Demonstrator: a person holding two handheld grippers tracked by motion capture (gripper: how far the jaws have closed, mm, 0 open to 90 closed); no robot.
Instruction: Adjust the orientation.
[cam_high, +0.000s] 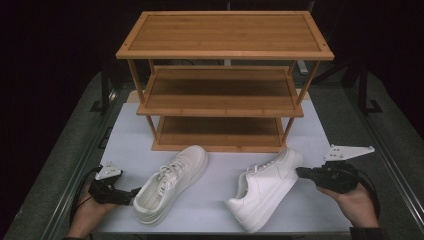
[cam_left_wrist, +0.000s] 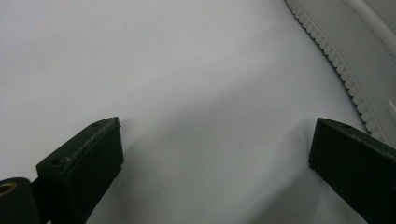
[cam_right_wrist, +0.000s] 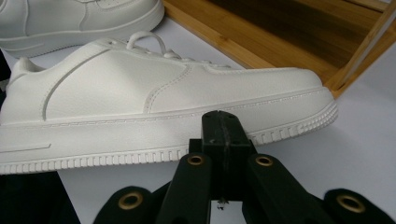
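Sneakers first: I have two white ones on the white mat, in front of the three-tier wooden shoe rack. The left sneaker lies near the mat's near-left part, toe pointing far and right toward the rack's bottom shelf; the right sneaker lies to its right, also angled with its toe toward the rack. My left gripper sits low at the near left, its tip just beside the left sneaker's heel; in the left gripper view the jaws stand wide apart over bare mat with nothing between them, and the sneaker's ribbed sole edge runs past on the right. My right gripper is at the near right, jaws pressed together and empty, their tip just at the right sneaker's sole near the toe; whether it touches I cannot tell.
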